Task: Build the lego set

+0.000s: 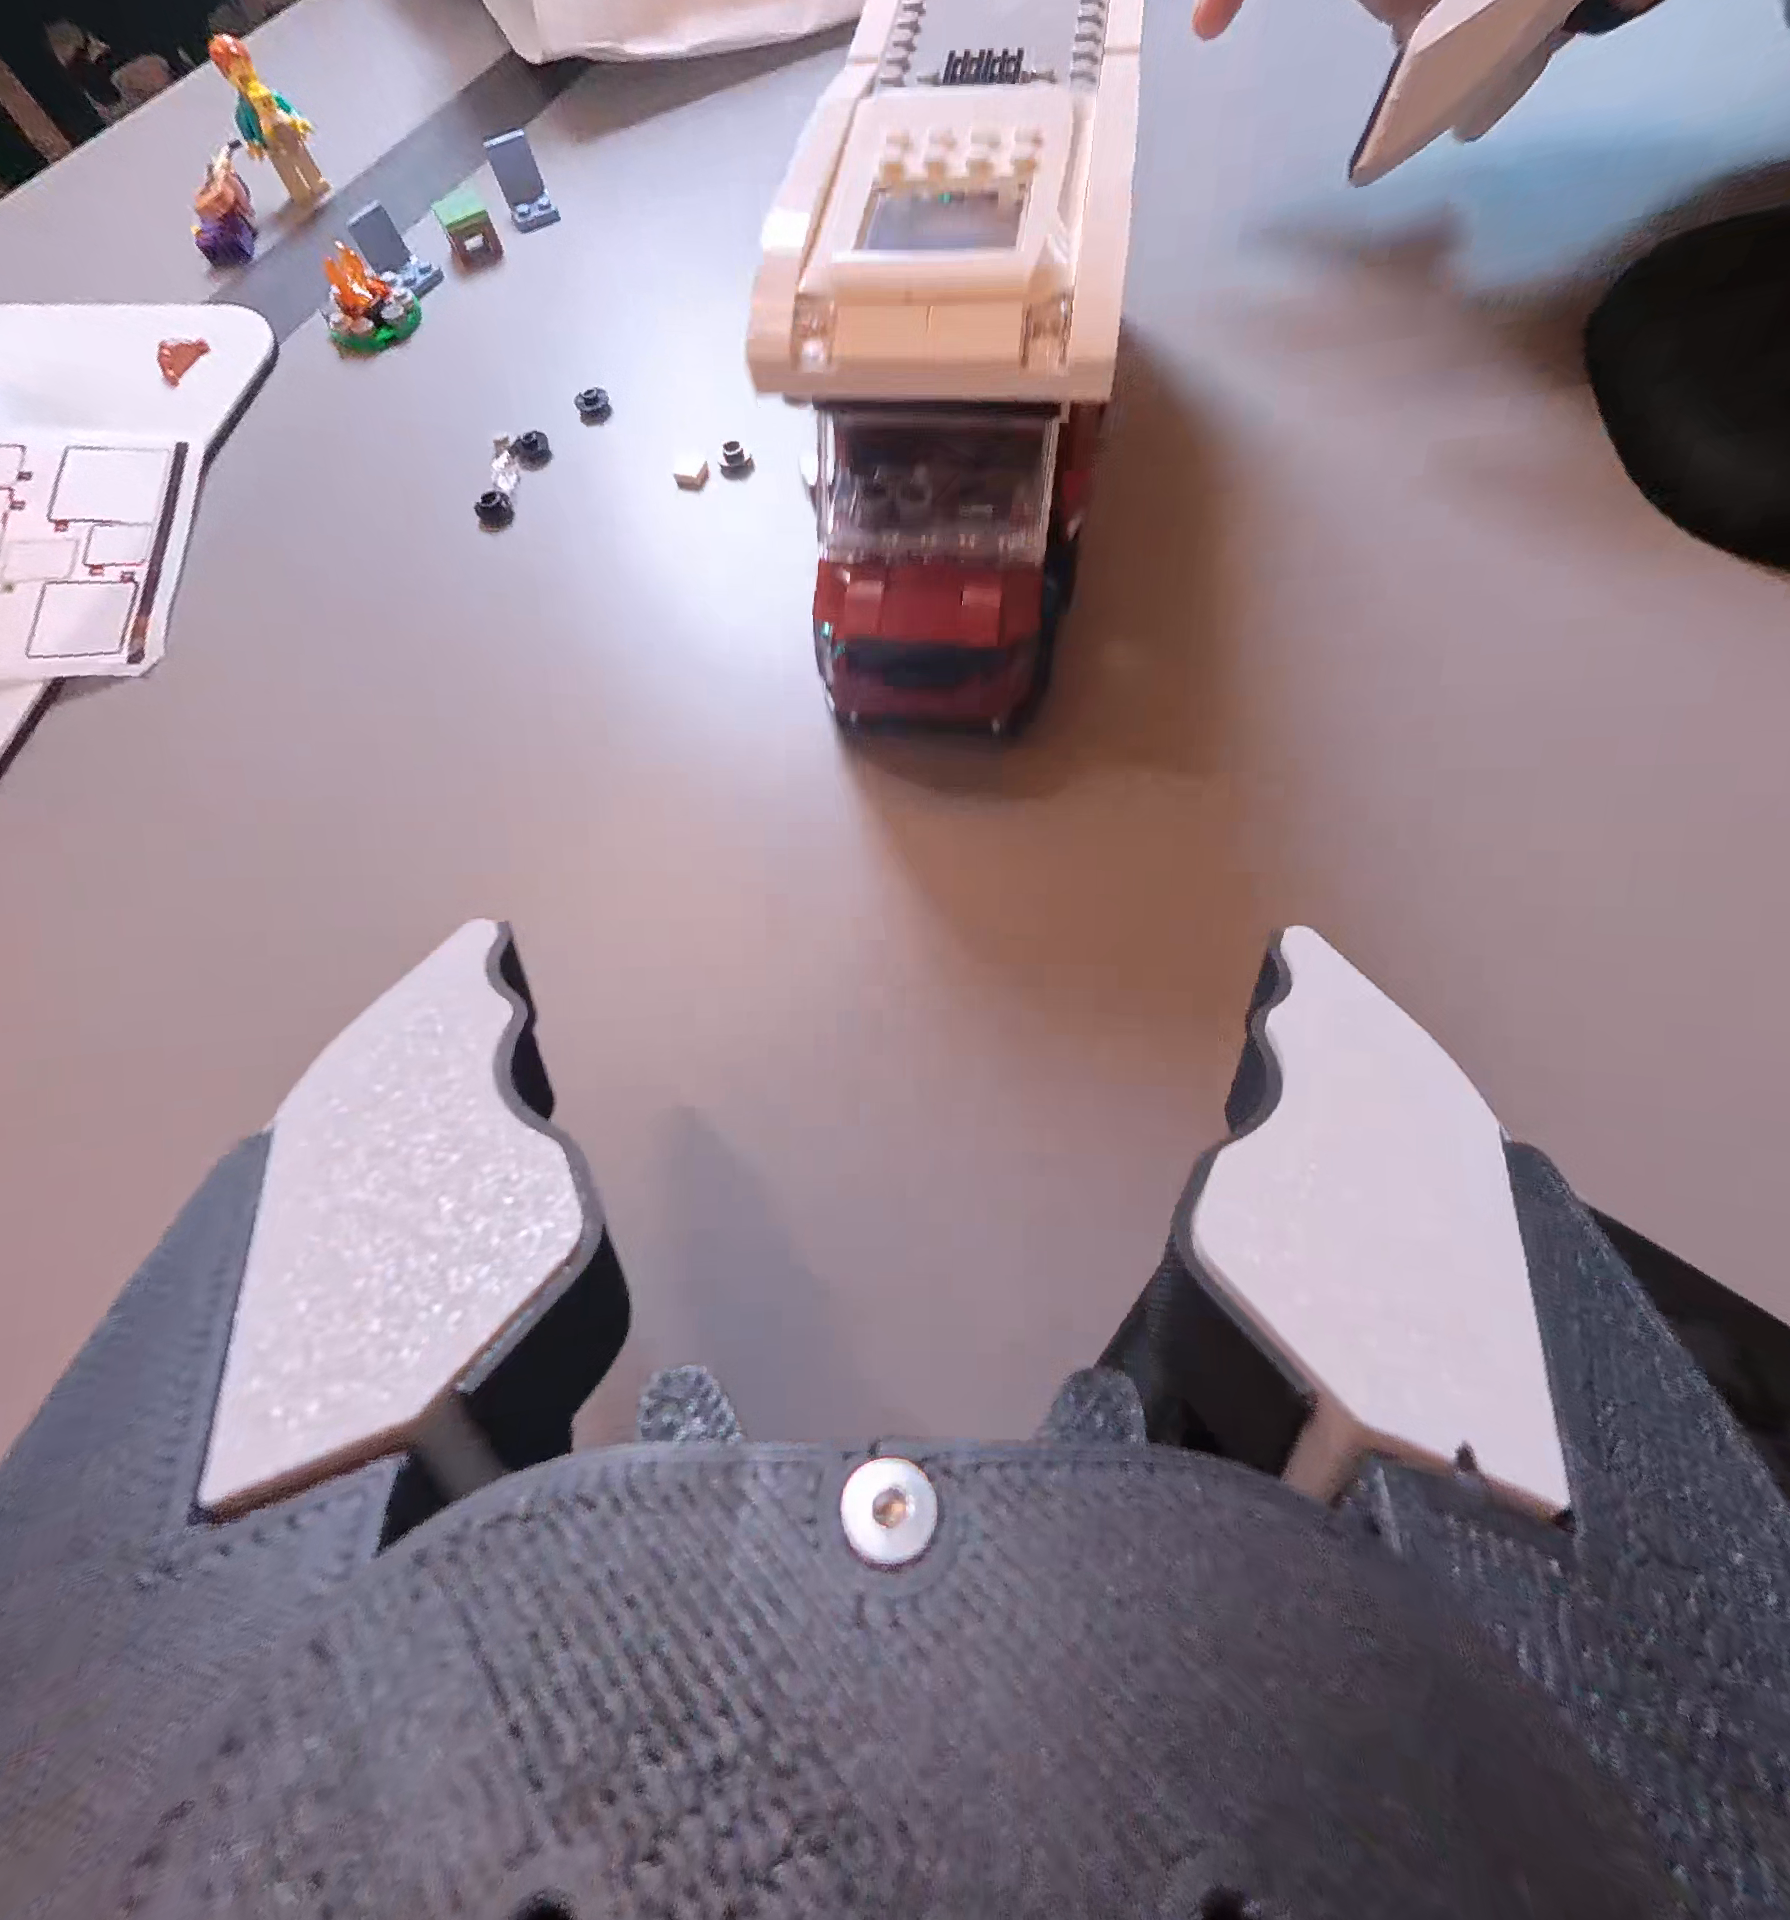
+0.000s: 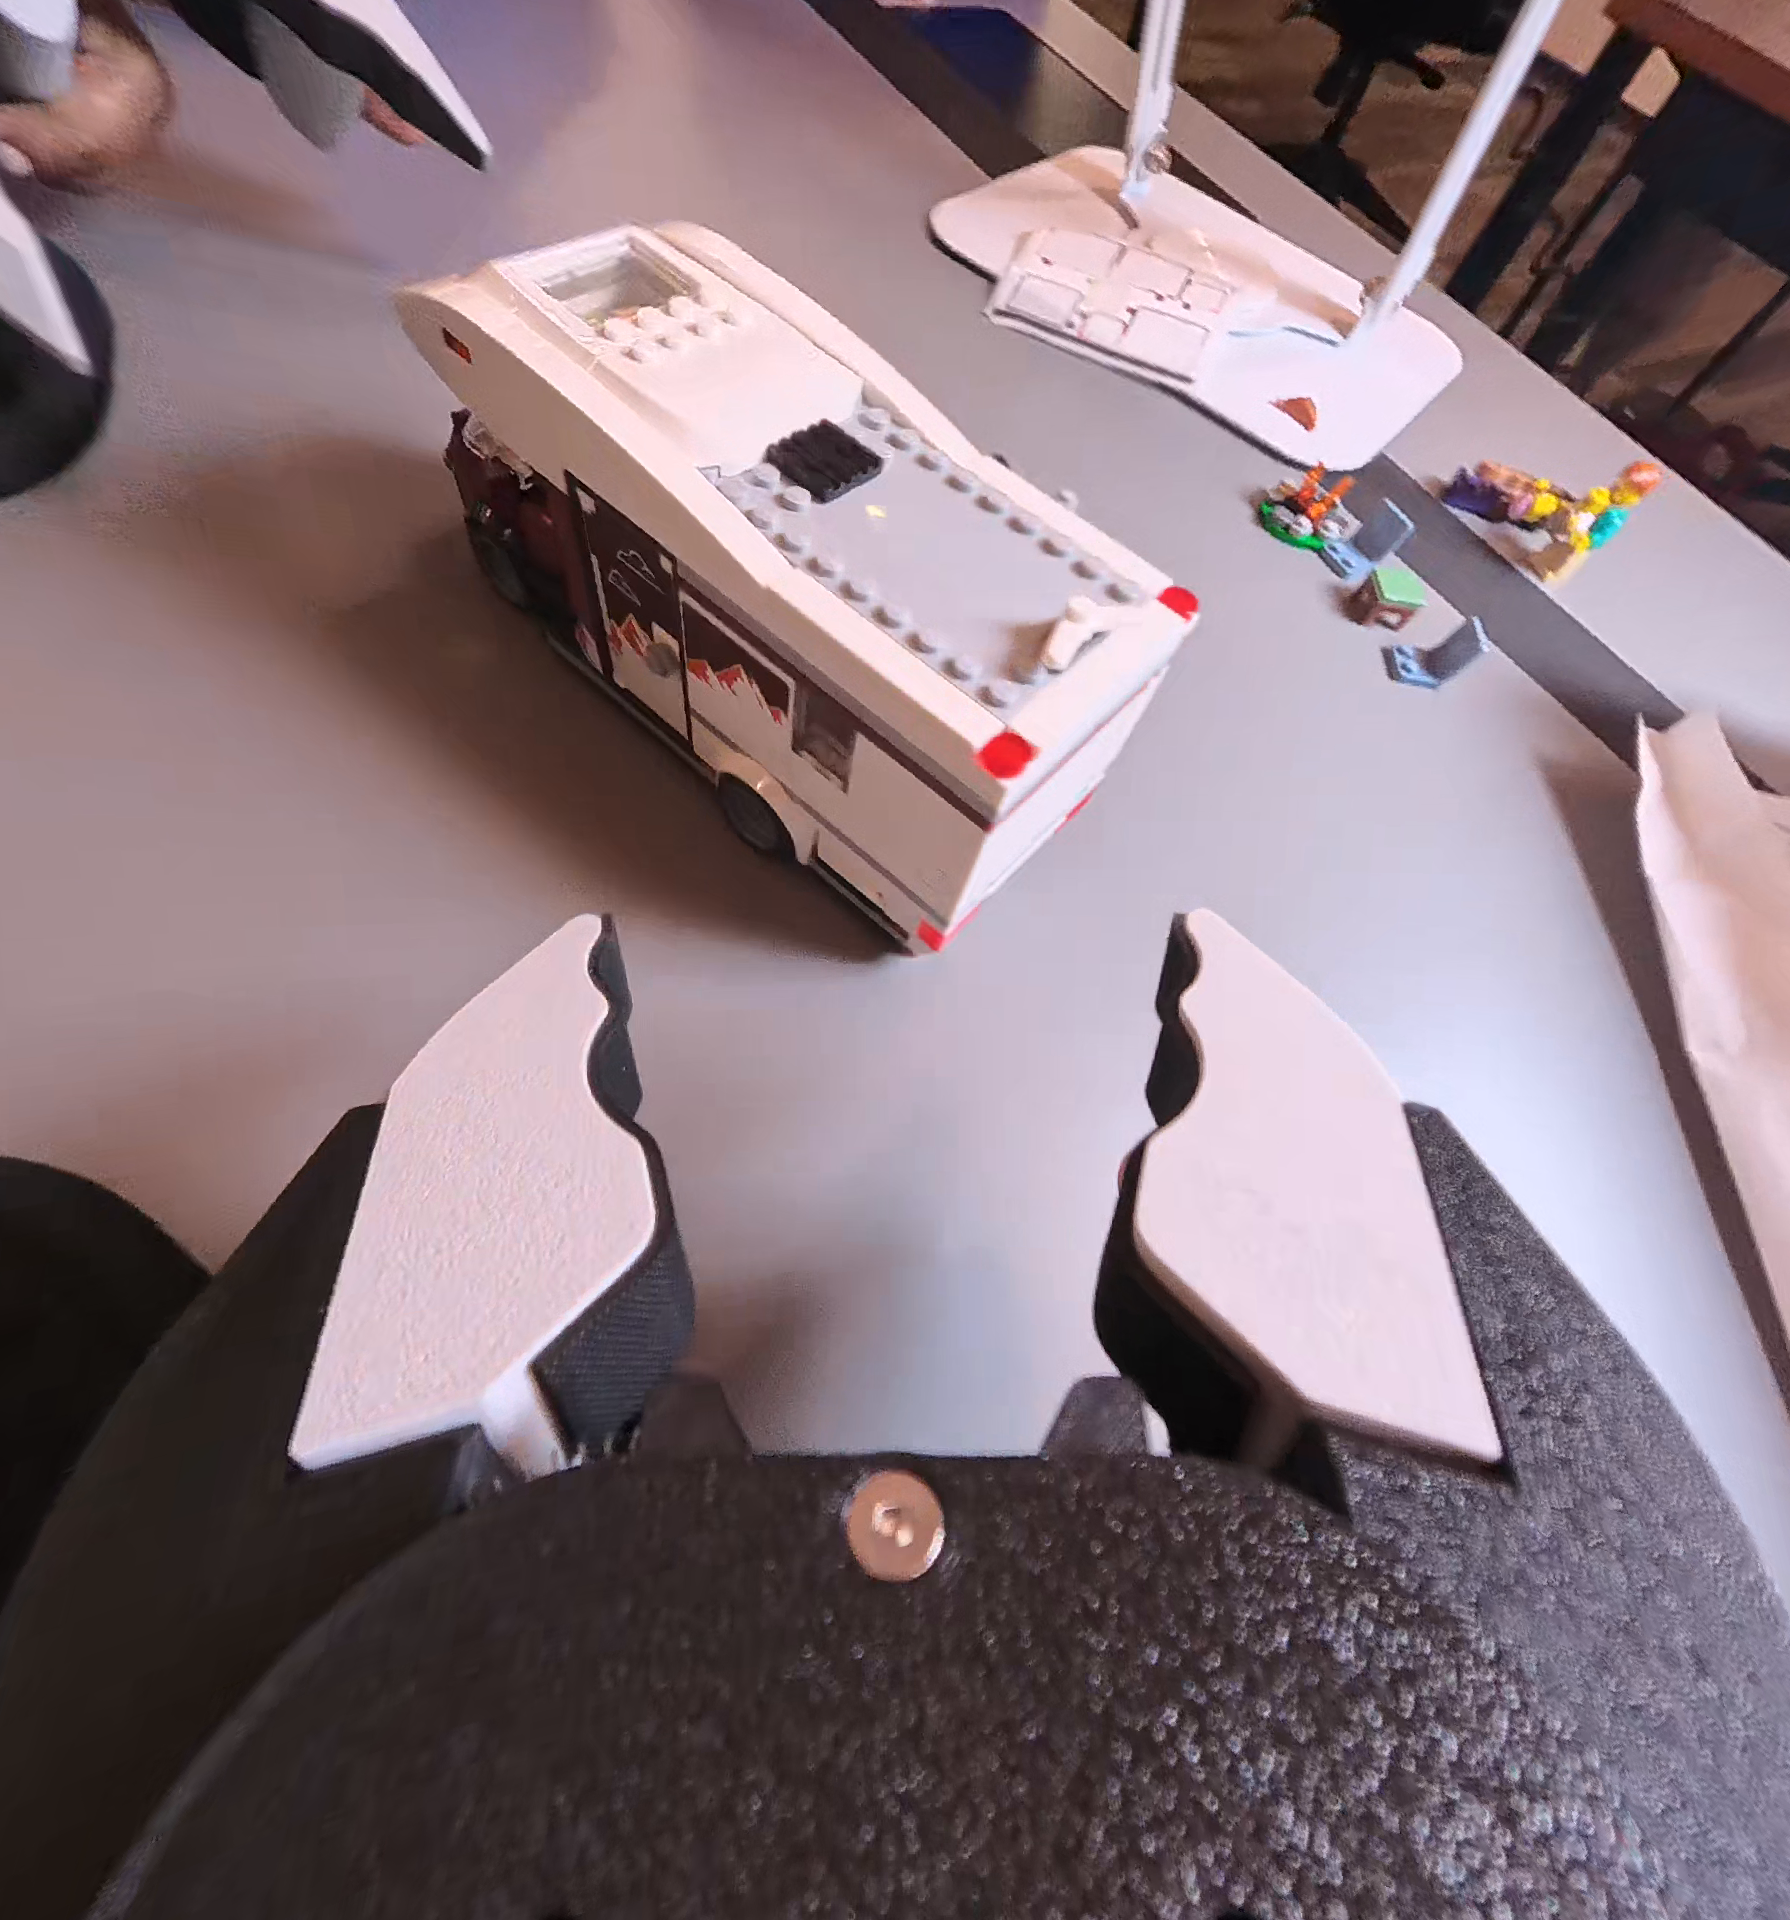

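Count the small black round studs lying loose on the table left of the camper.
4, in the left wrist view: one farthest back, one beside a clear piece, one nearest the camera, one by the tan tile. The camper may hide others.

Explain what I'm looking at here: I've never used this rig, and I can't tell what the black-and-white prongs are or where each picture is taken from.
Those prongs are two-finger grippers, one held in each of a person's hands. Each picture comes from a camera on one gripper, looking forward along its fingers.

The left gripper faces the dark red cab of a toy brick camper van on a grey table. The right gripper faces the same van's rear corner.

Both grippers are open and hold nothing; only bare table lies between the fingers.

Farther off lie small loose black studs, a toy campfire, minifigures, a white stand base with a sheet of paper on it, and a paper bag.
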### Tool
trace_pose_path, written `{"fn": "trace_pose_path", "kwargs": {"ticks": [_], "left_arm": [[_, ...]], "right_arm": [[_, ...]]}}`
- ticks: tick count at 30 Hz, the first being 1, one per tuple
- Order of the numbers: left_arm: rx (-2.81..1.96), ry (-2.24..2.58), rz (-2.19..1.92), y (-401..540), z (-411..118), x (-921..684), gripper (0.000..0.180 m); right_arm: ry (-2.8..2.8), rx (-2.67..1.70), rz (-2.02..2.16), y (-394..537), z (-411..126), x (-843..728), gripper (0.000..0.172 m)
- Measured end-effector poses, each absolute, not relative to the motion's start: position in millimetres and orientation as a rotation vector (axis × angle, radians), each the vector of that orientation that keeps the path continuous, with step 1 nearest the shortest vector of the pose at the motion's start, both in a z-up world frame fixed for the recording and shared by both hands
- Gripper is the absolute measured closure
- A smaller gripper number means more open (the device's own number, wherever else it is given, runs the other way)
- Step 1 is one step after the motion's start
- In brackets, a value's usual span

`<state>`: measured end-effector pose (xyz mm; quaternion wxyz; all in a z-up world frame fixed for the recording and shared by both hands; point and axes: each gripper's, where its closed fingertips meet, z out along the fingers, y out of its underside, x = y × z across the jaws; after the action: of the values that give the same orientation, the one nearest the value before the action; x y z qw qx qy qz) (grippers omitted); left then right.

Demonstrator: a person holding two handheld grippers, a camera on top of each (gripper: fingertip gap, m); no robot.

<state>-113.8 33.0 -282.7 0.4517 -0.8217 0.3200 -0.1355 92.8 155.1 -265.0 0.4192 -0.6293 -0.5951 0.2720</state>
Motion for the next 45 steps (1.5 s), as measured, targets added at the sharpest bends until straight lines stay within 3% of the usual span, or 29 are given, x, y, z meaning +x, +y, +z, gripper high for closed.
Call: {"fn": "trace_pose_path", "kwargs": {"ticks": [6,8,10,15,19,21,24,33,38,45], "left_arm": [[-2.008,0.769,-0.324,31.0,-279.9,-116.0,0.054],[-1.991,0.765,-0.307,30.0,-276.3,-118.7,0.058],[-1.978,0.764,-0.278,28.9,-273.5,-123.0,0.065],[-1.924,0.714,-0.261,23.0,-258.3,-134.8,0.084],[-1.926,0.682,-0.248,16.8,-255.1,-146.9,0.082],[-1.932,0.681,-0.262,13.1,-256.0,-150.2,0.073],[-1.960,0.685,-0.269,9.4,-260.3,-156.7,0.060],[-2.063,0.672,-0.155,-0.3,-271.8,-192.3,0.053],[-2.083,0.639,-0.074,-8.5,-271.2,-219.0,0.076],[-2.087,0.635,-0.067,-13.3,-271.3,-224.0,0.076]], "right_arm": [[-1.376,-1.666,0.584,190.4,-272.8,106.9,0.074],[-1.325,-1.706,0.598,199.9,-275.1,108.7,0.085],[-1.274,-1.726,0.568,209.8,-275.7,110.1,0.120],[-1.310,-1.715,0.528,208.6,-276.4,107.1,0.125],[-1.352,-1.681,0.535,195.8,-276.7,92.1,0.127],[-1.497,-1.545,0.624,164.6,-276.6,70.8,0.138],[-1.614,-1.506,0.765,130.9,-277.5,50.2,0.115],[-1.641,-1.490,0.755,122.0,-279.3,47.9,0.109],[-1.630,-1.493,0.737,125.1,-278.7,49.7,0.110],[-1.609,-1.513,0.712,130.4,-279.1,54.7,0.109]]}}
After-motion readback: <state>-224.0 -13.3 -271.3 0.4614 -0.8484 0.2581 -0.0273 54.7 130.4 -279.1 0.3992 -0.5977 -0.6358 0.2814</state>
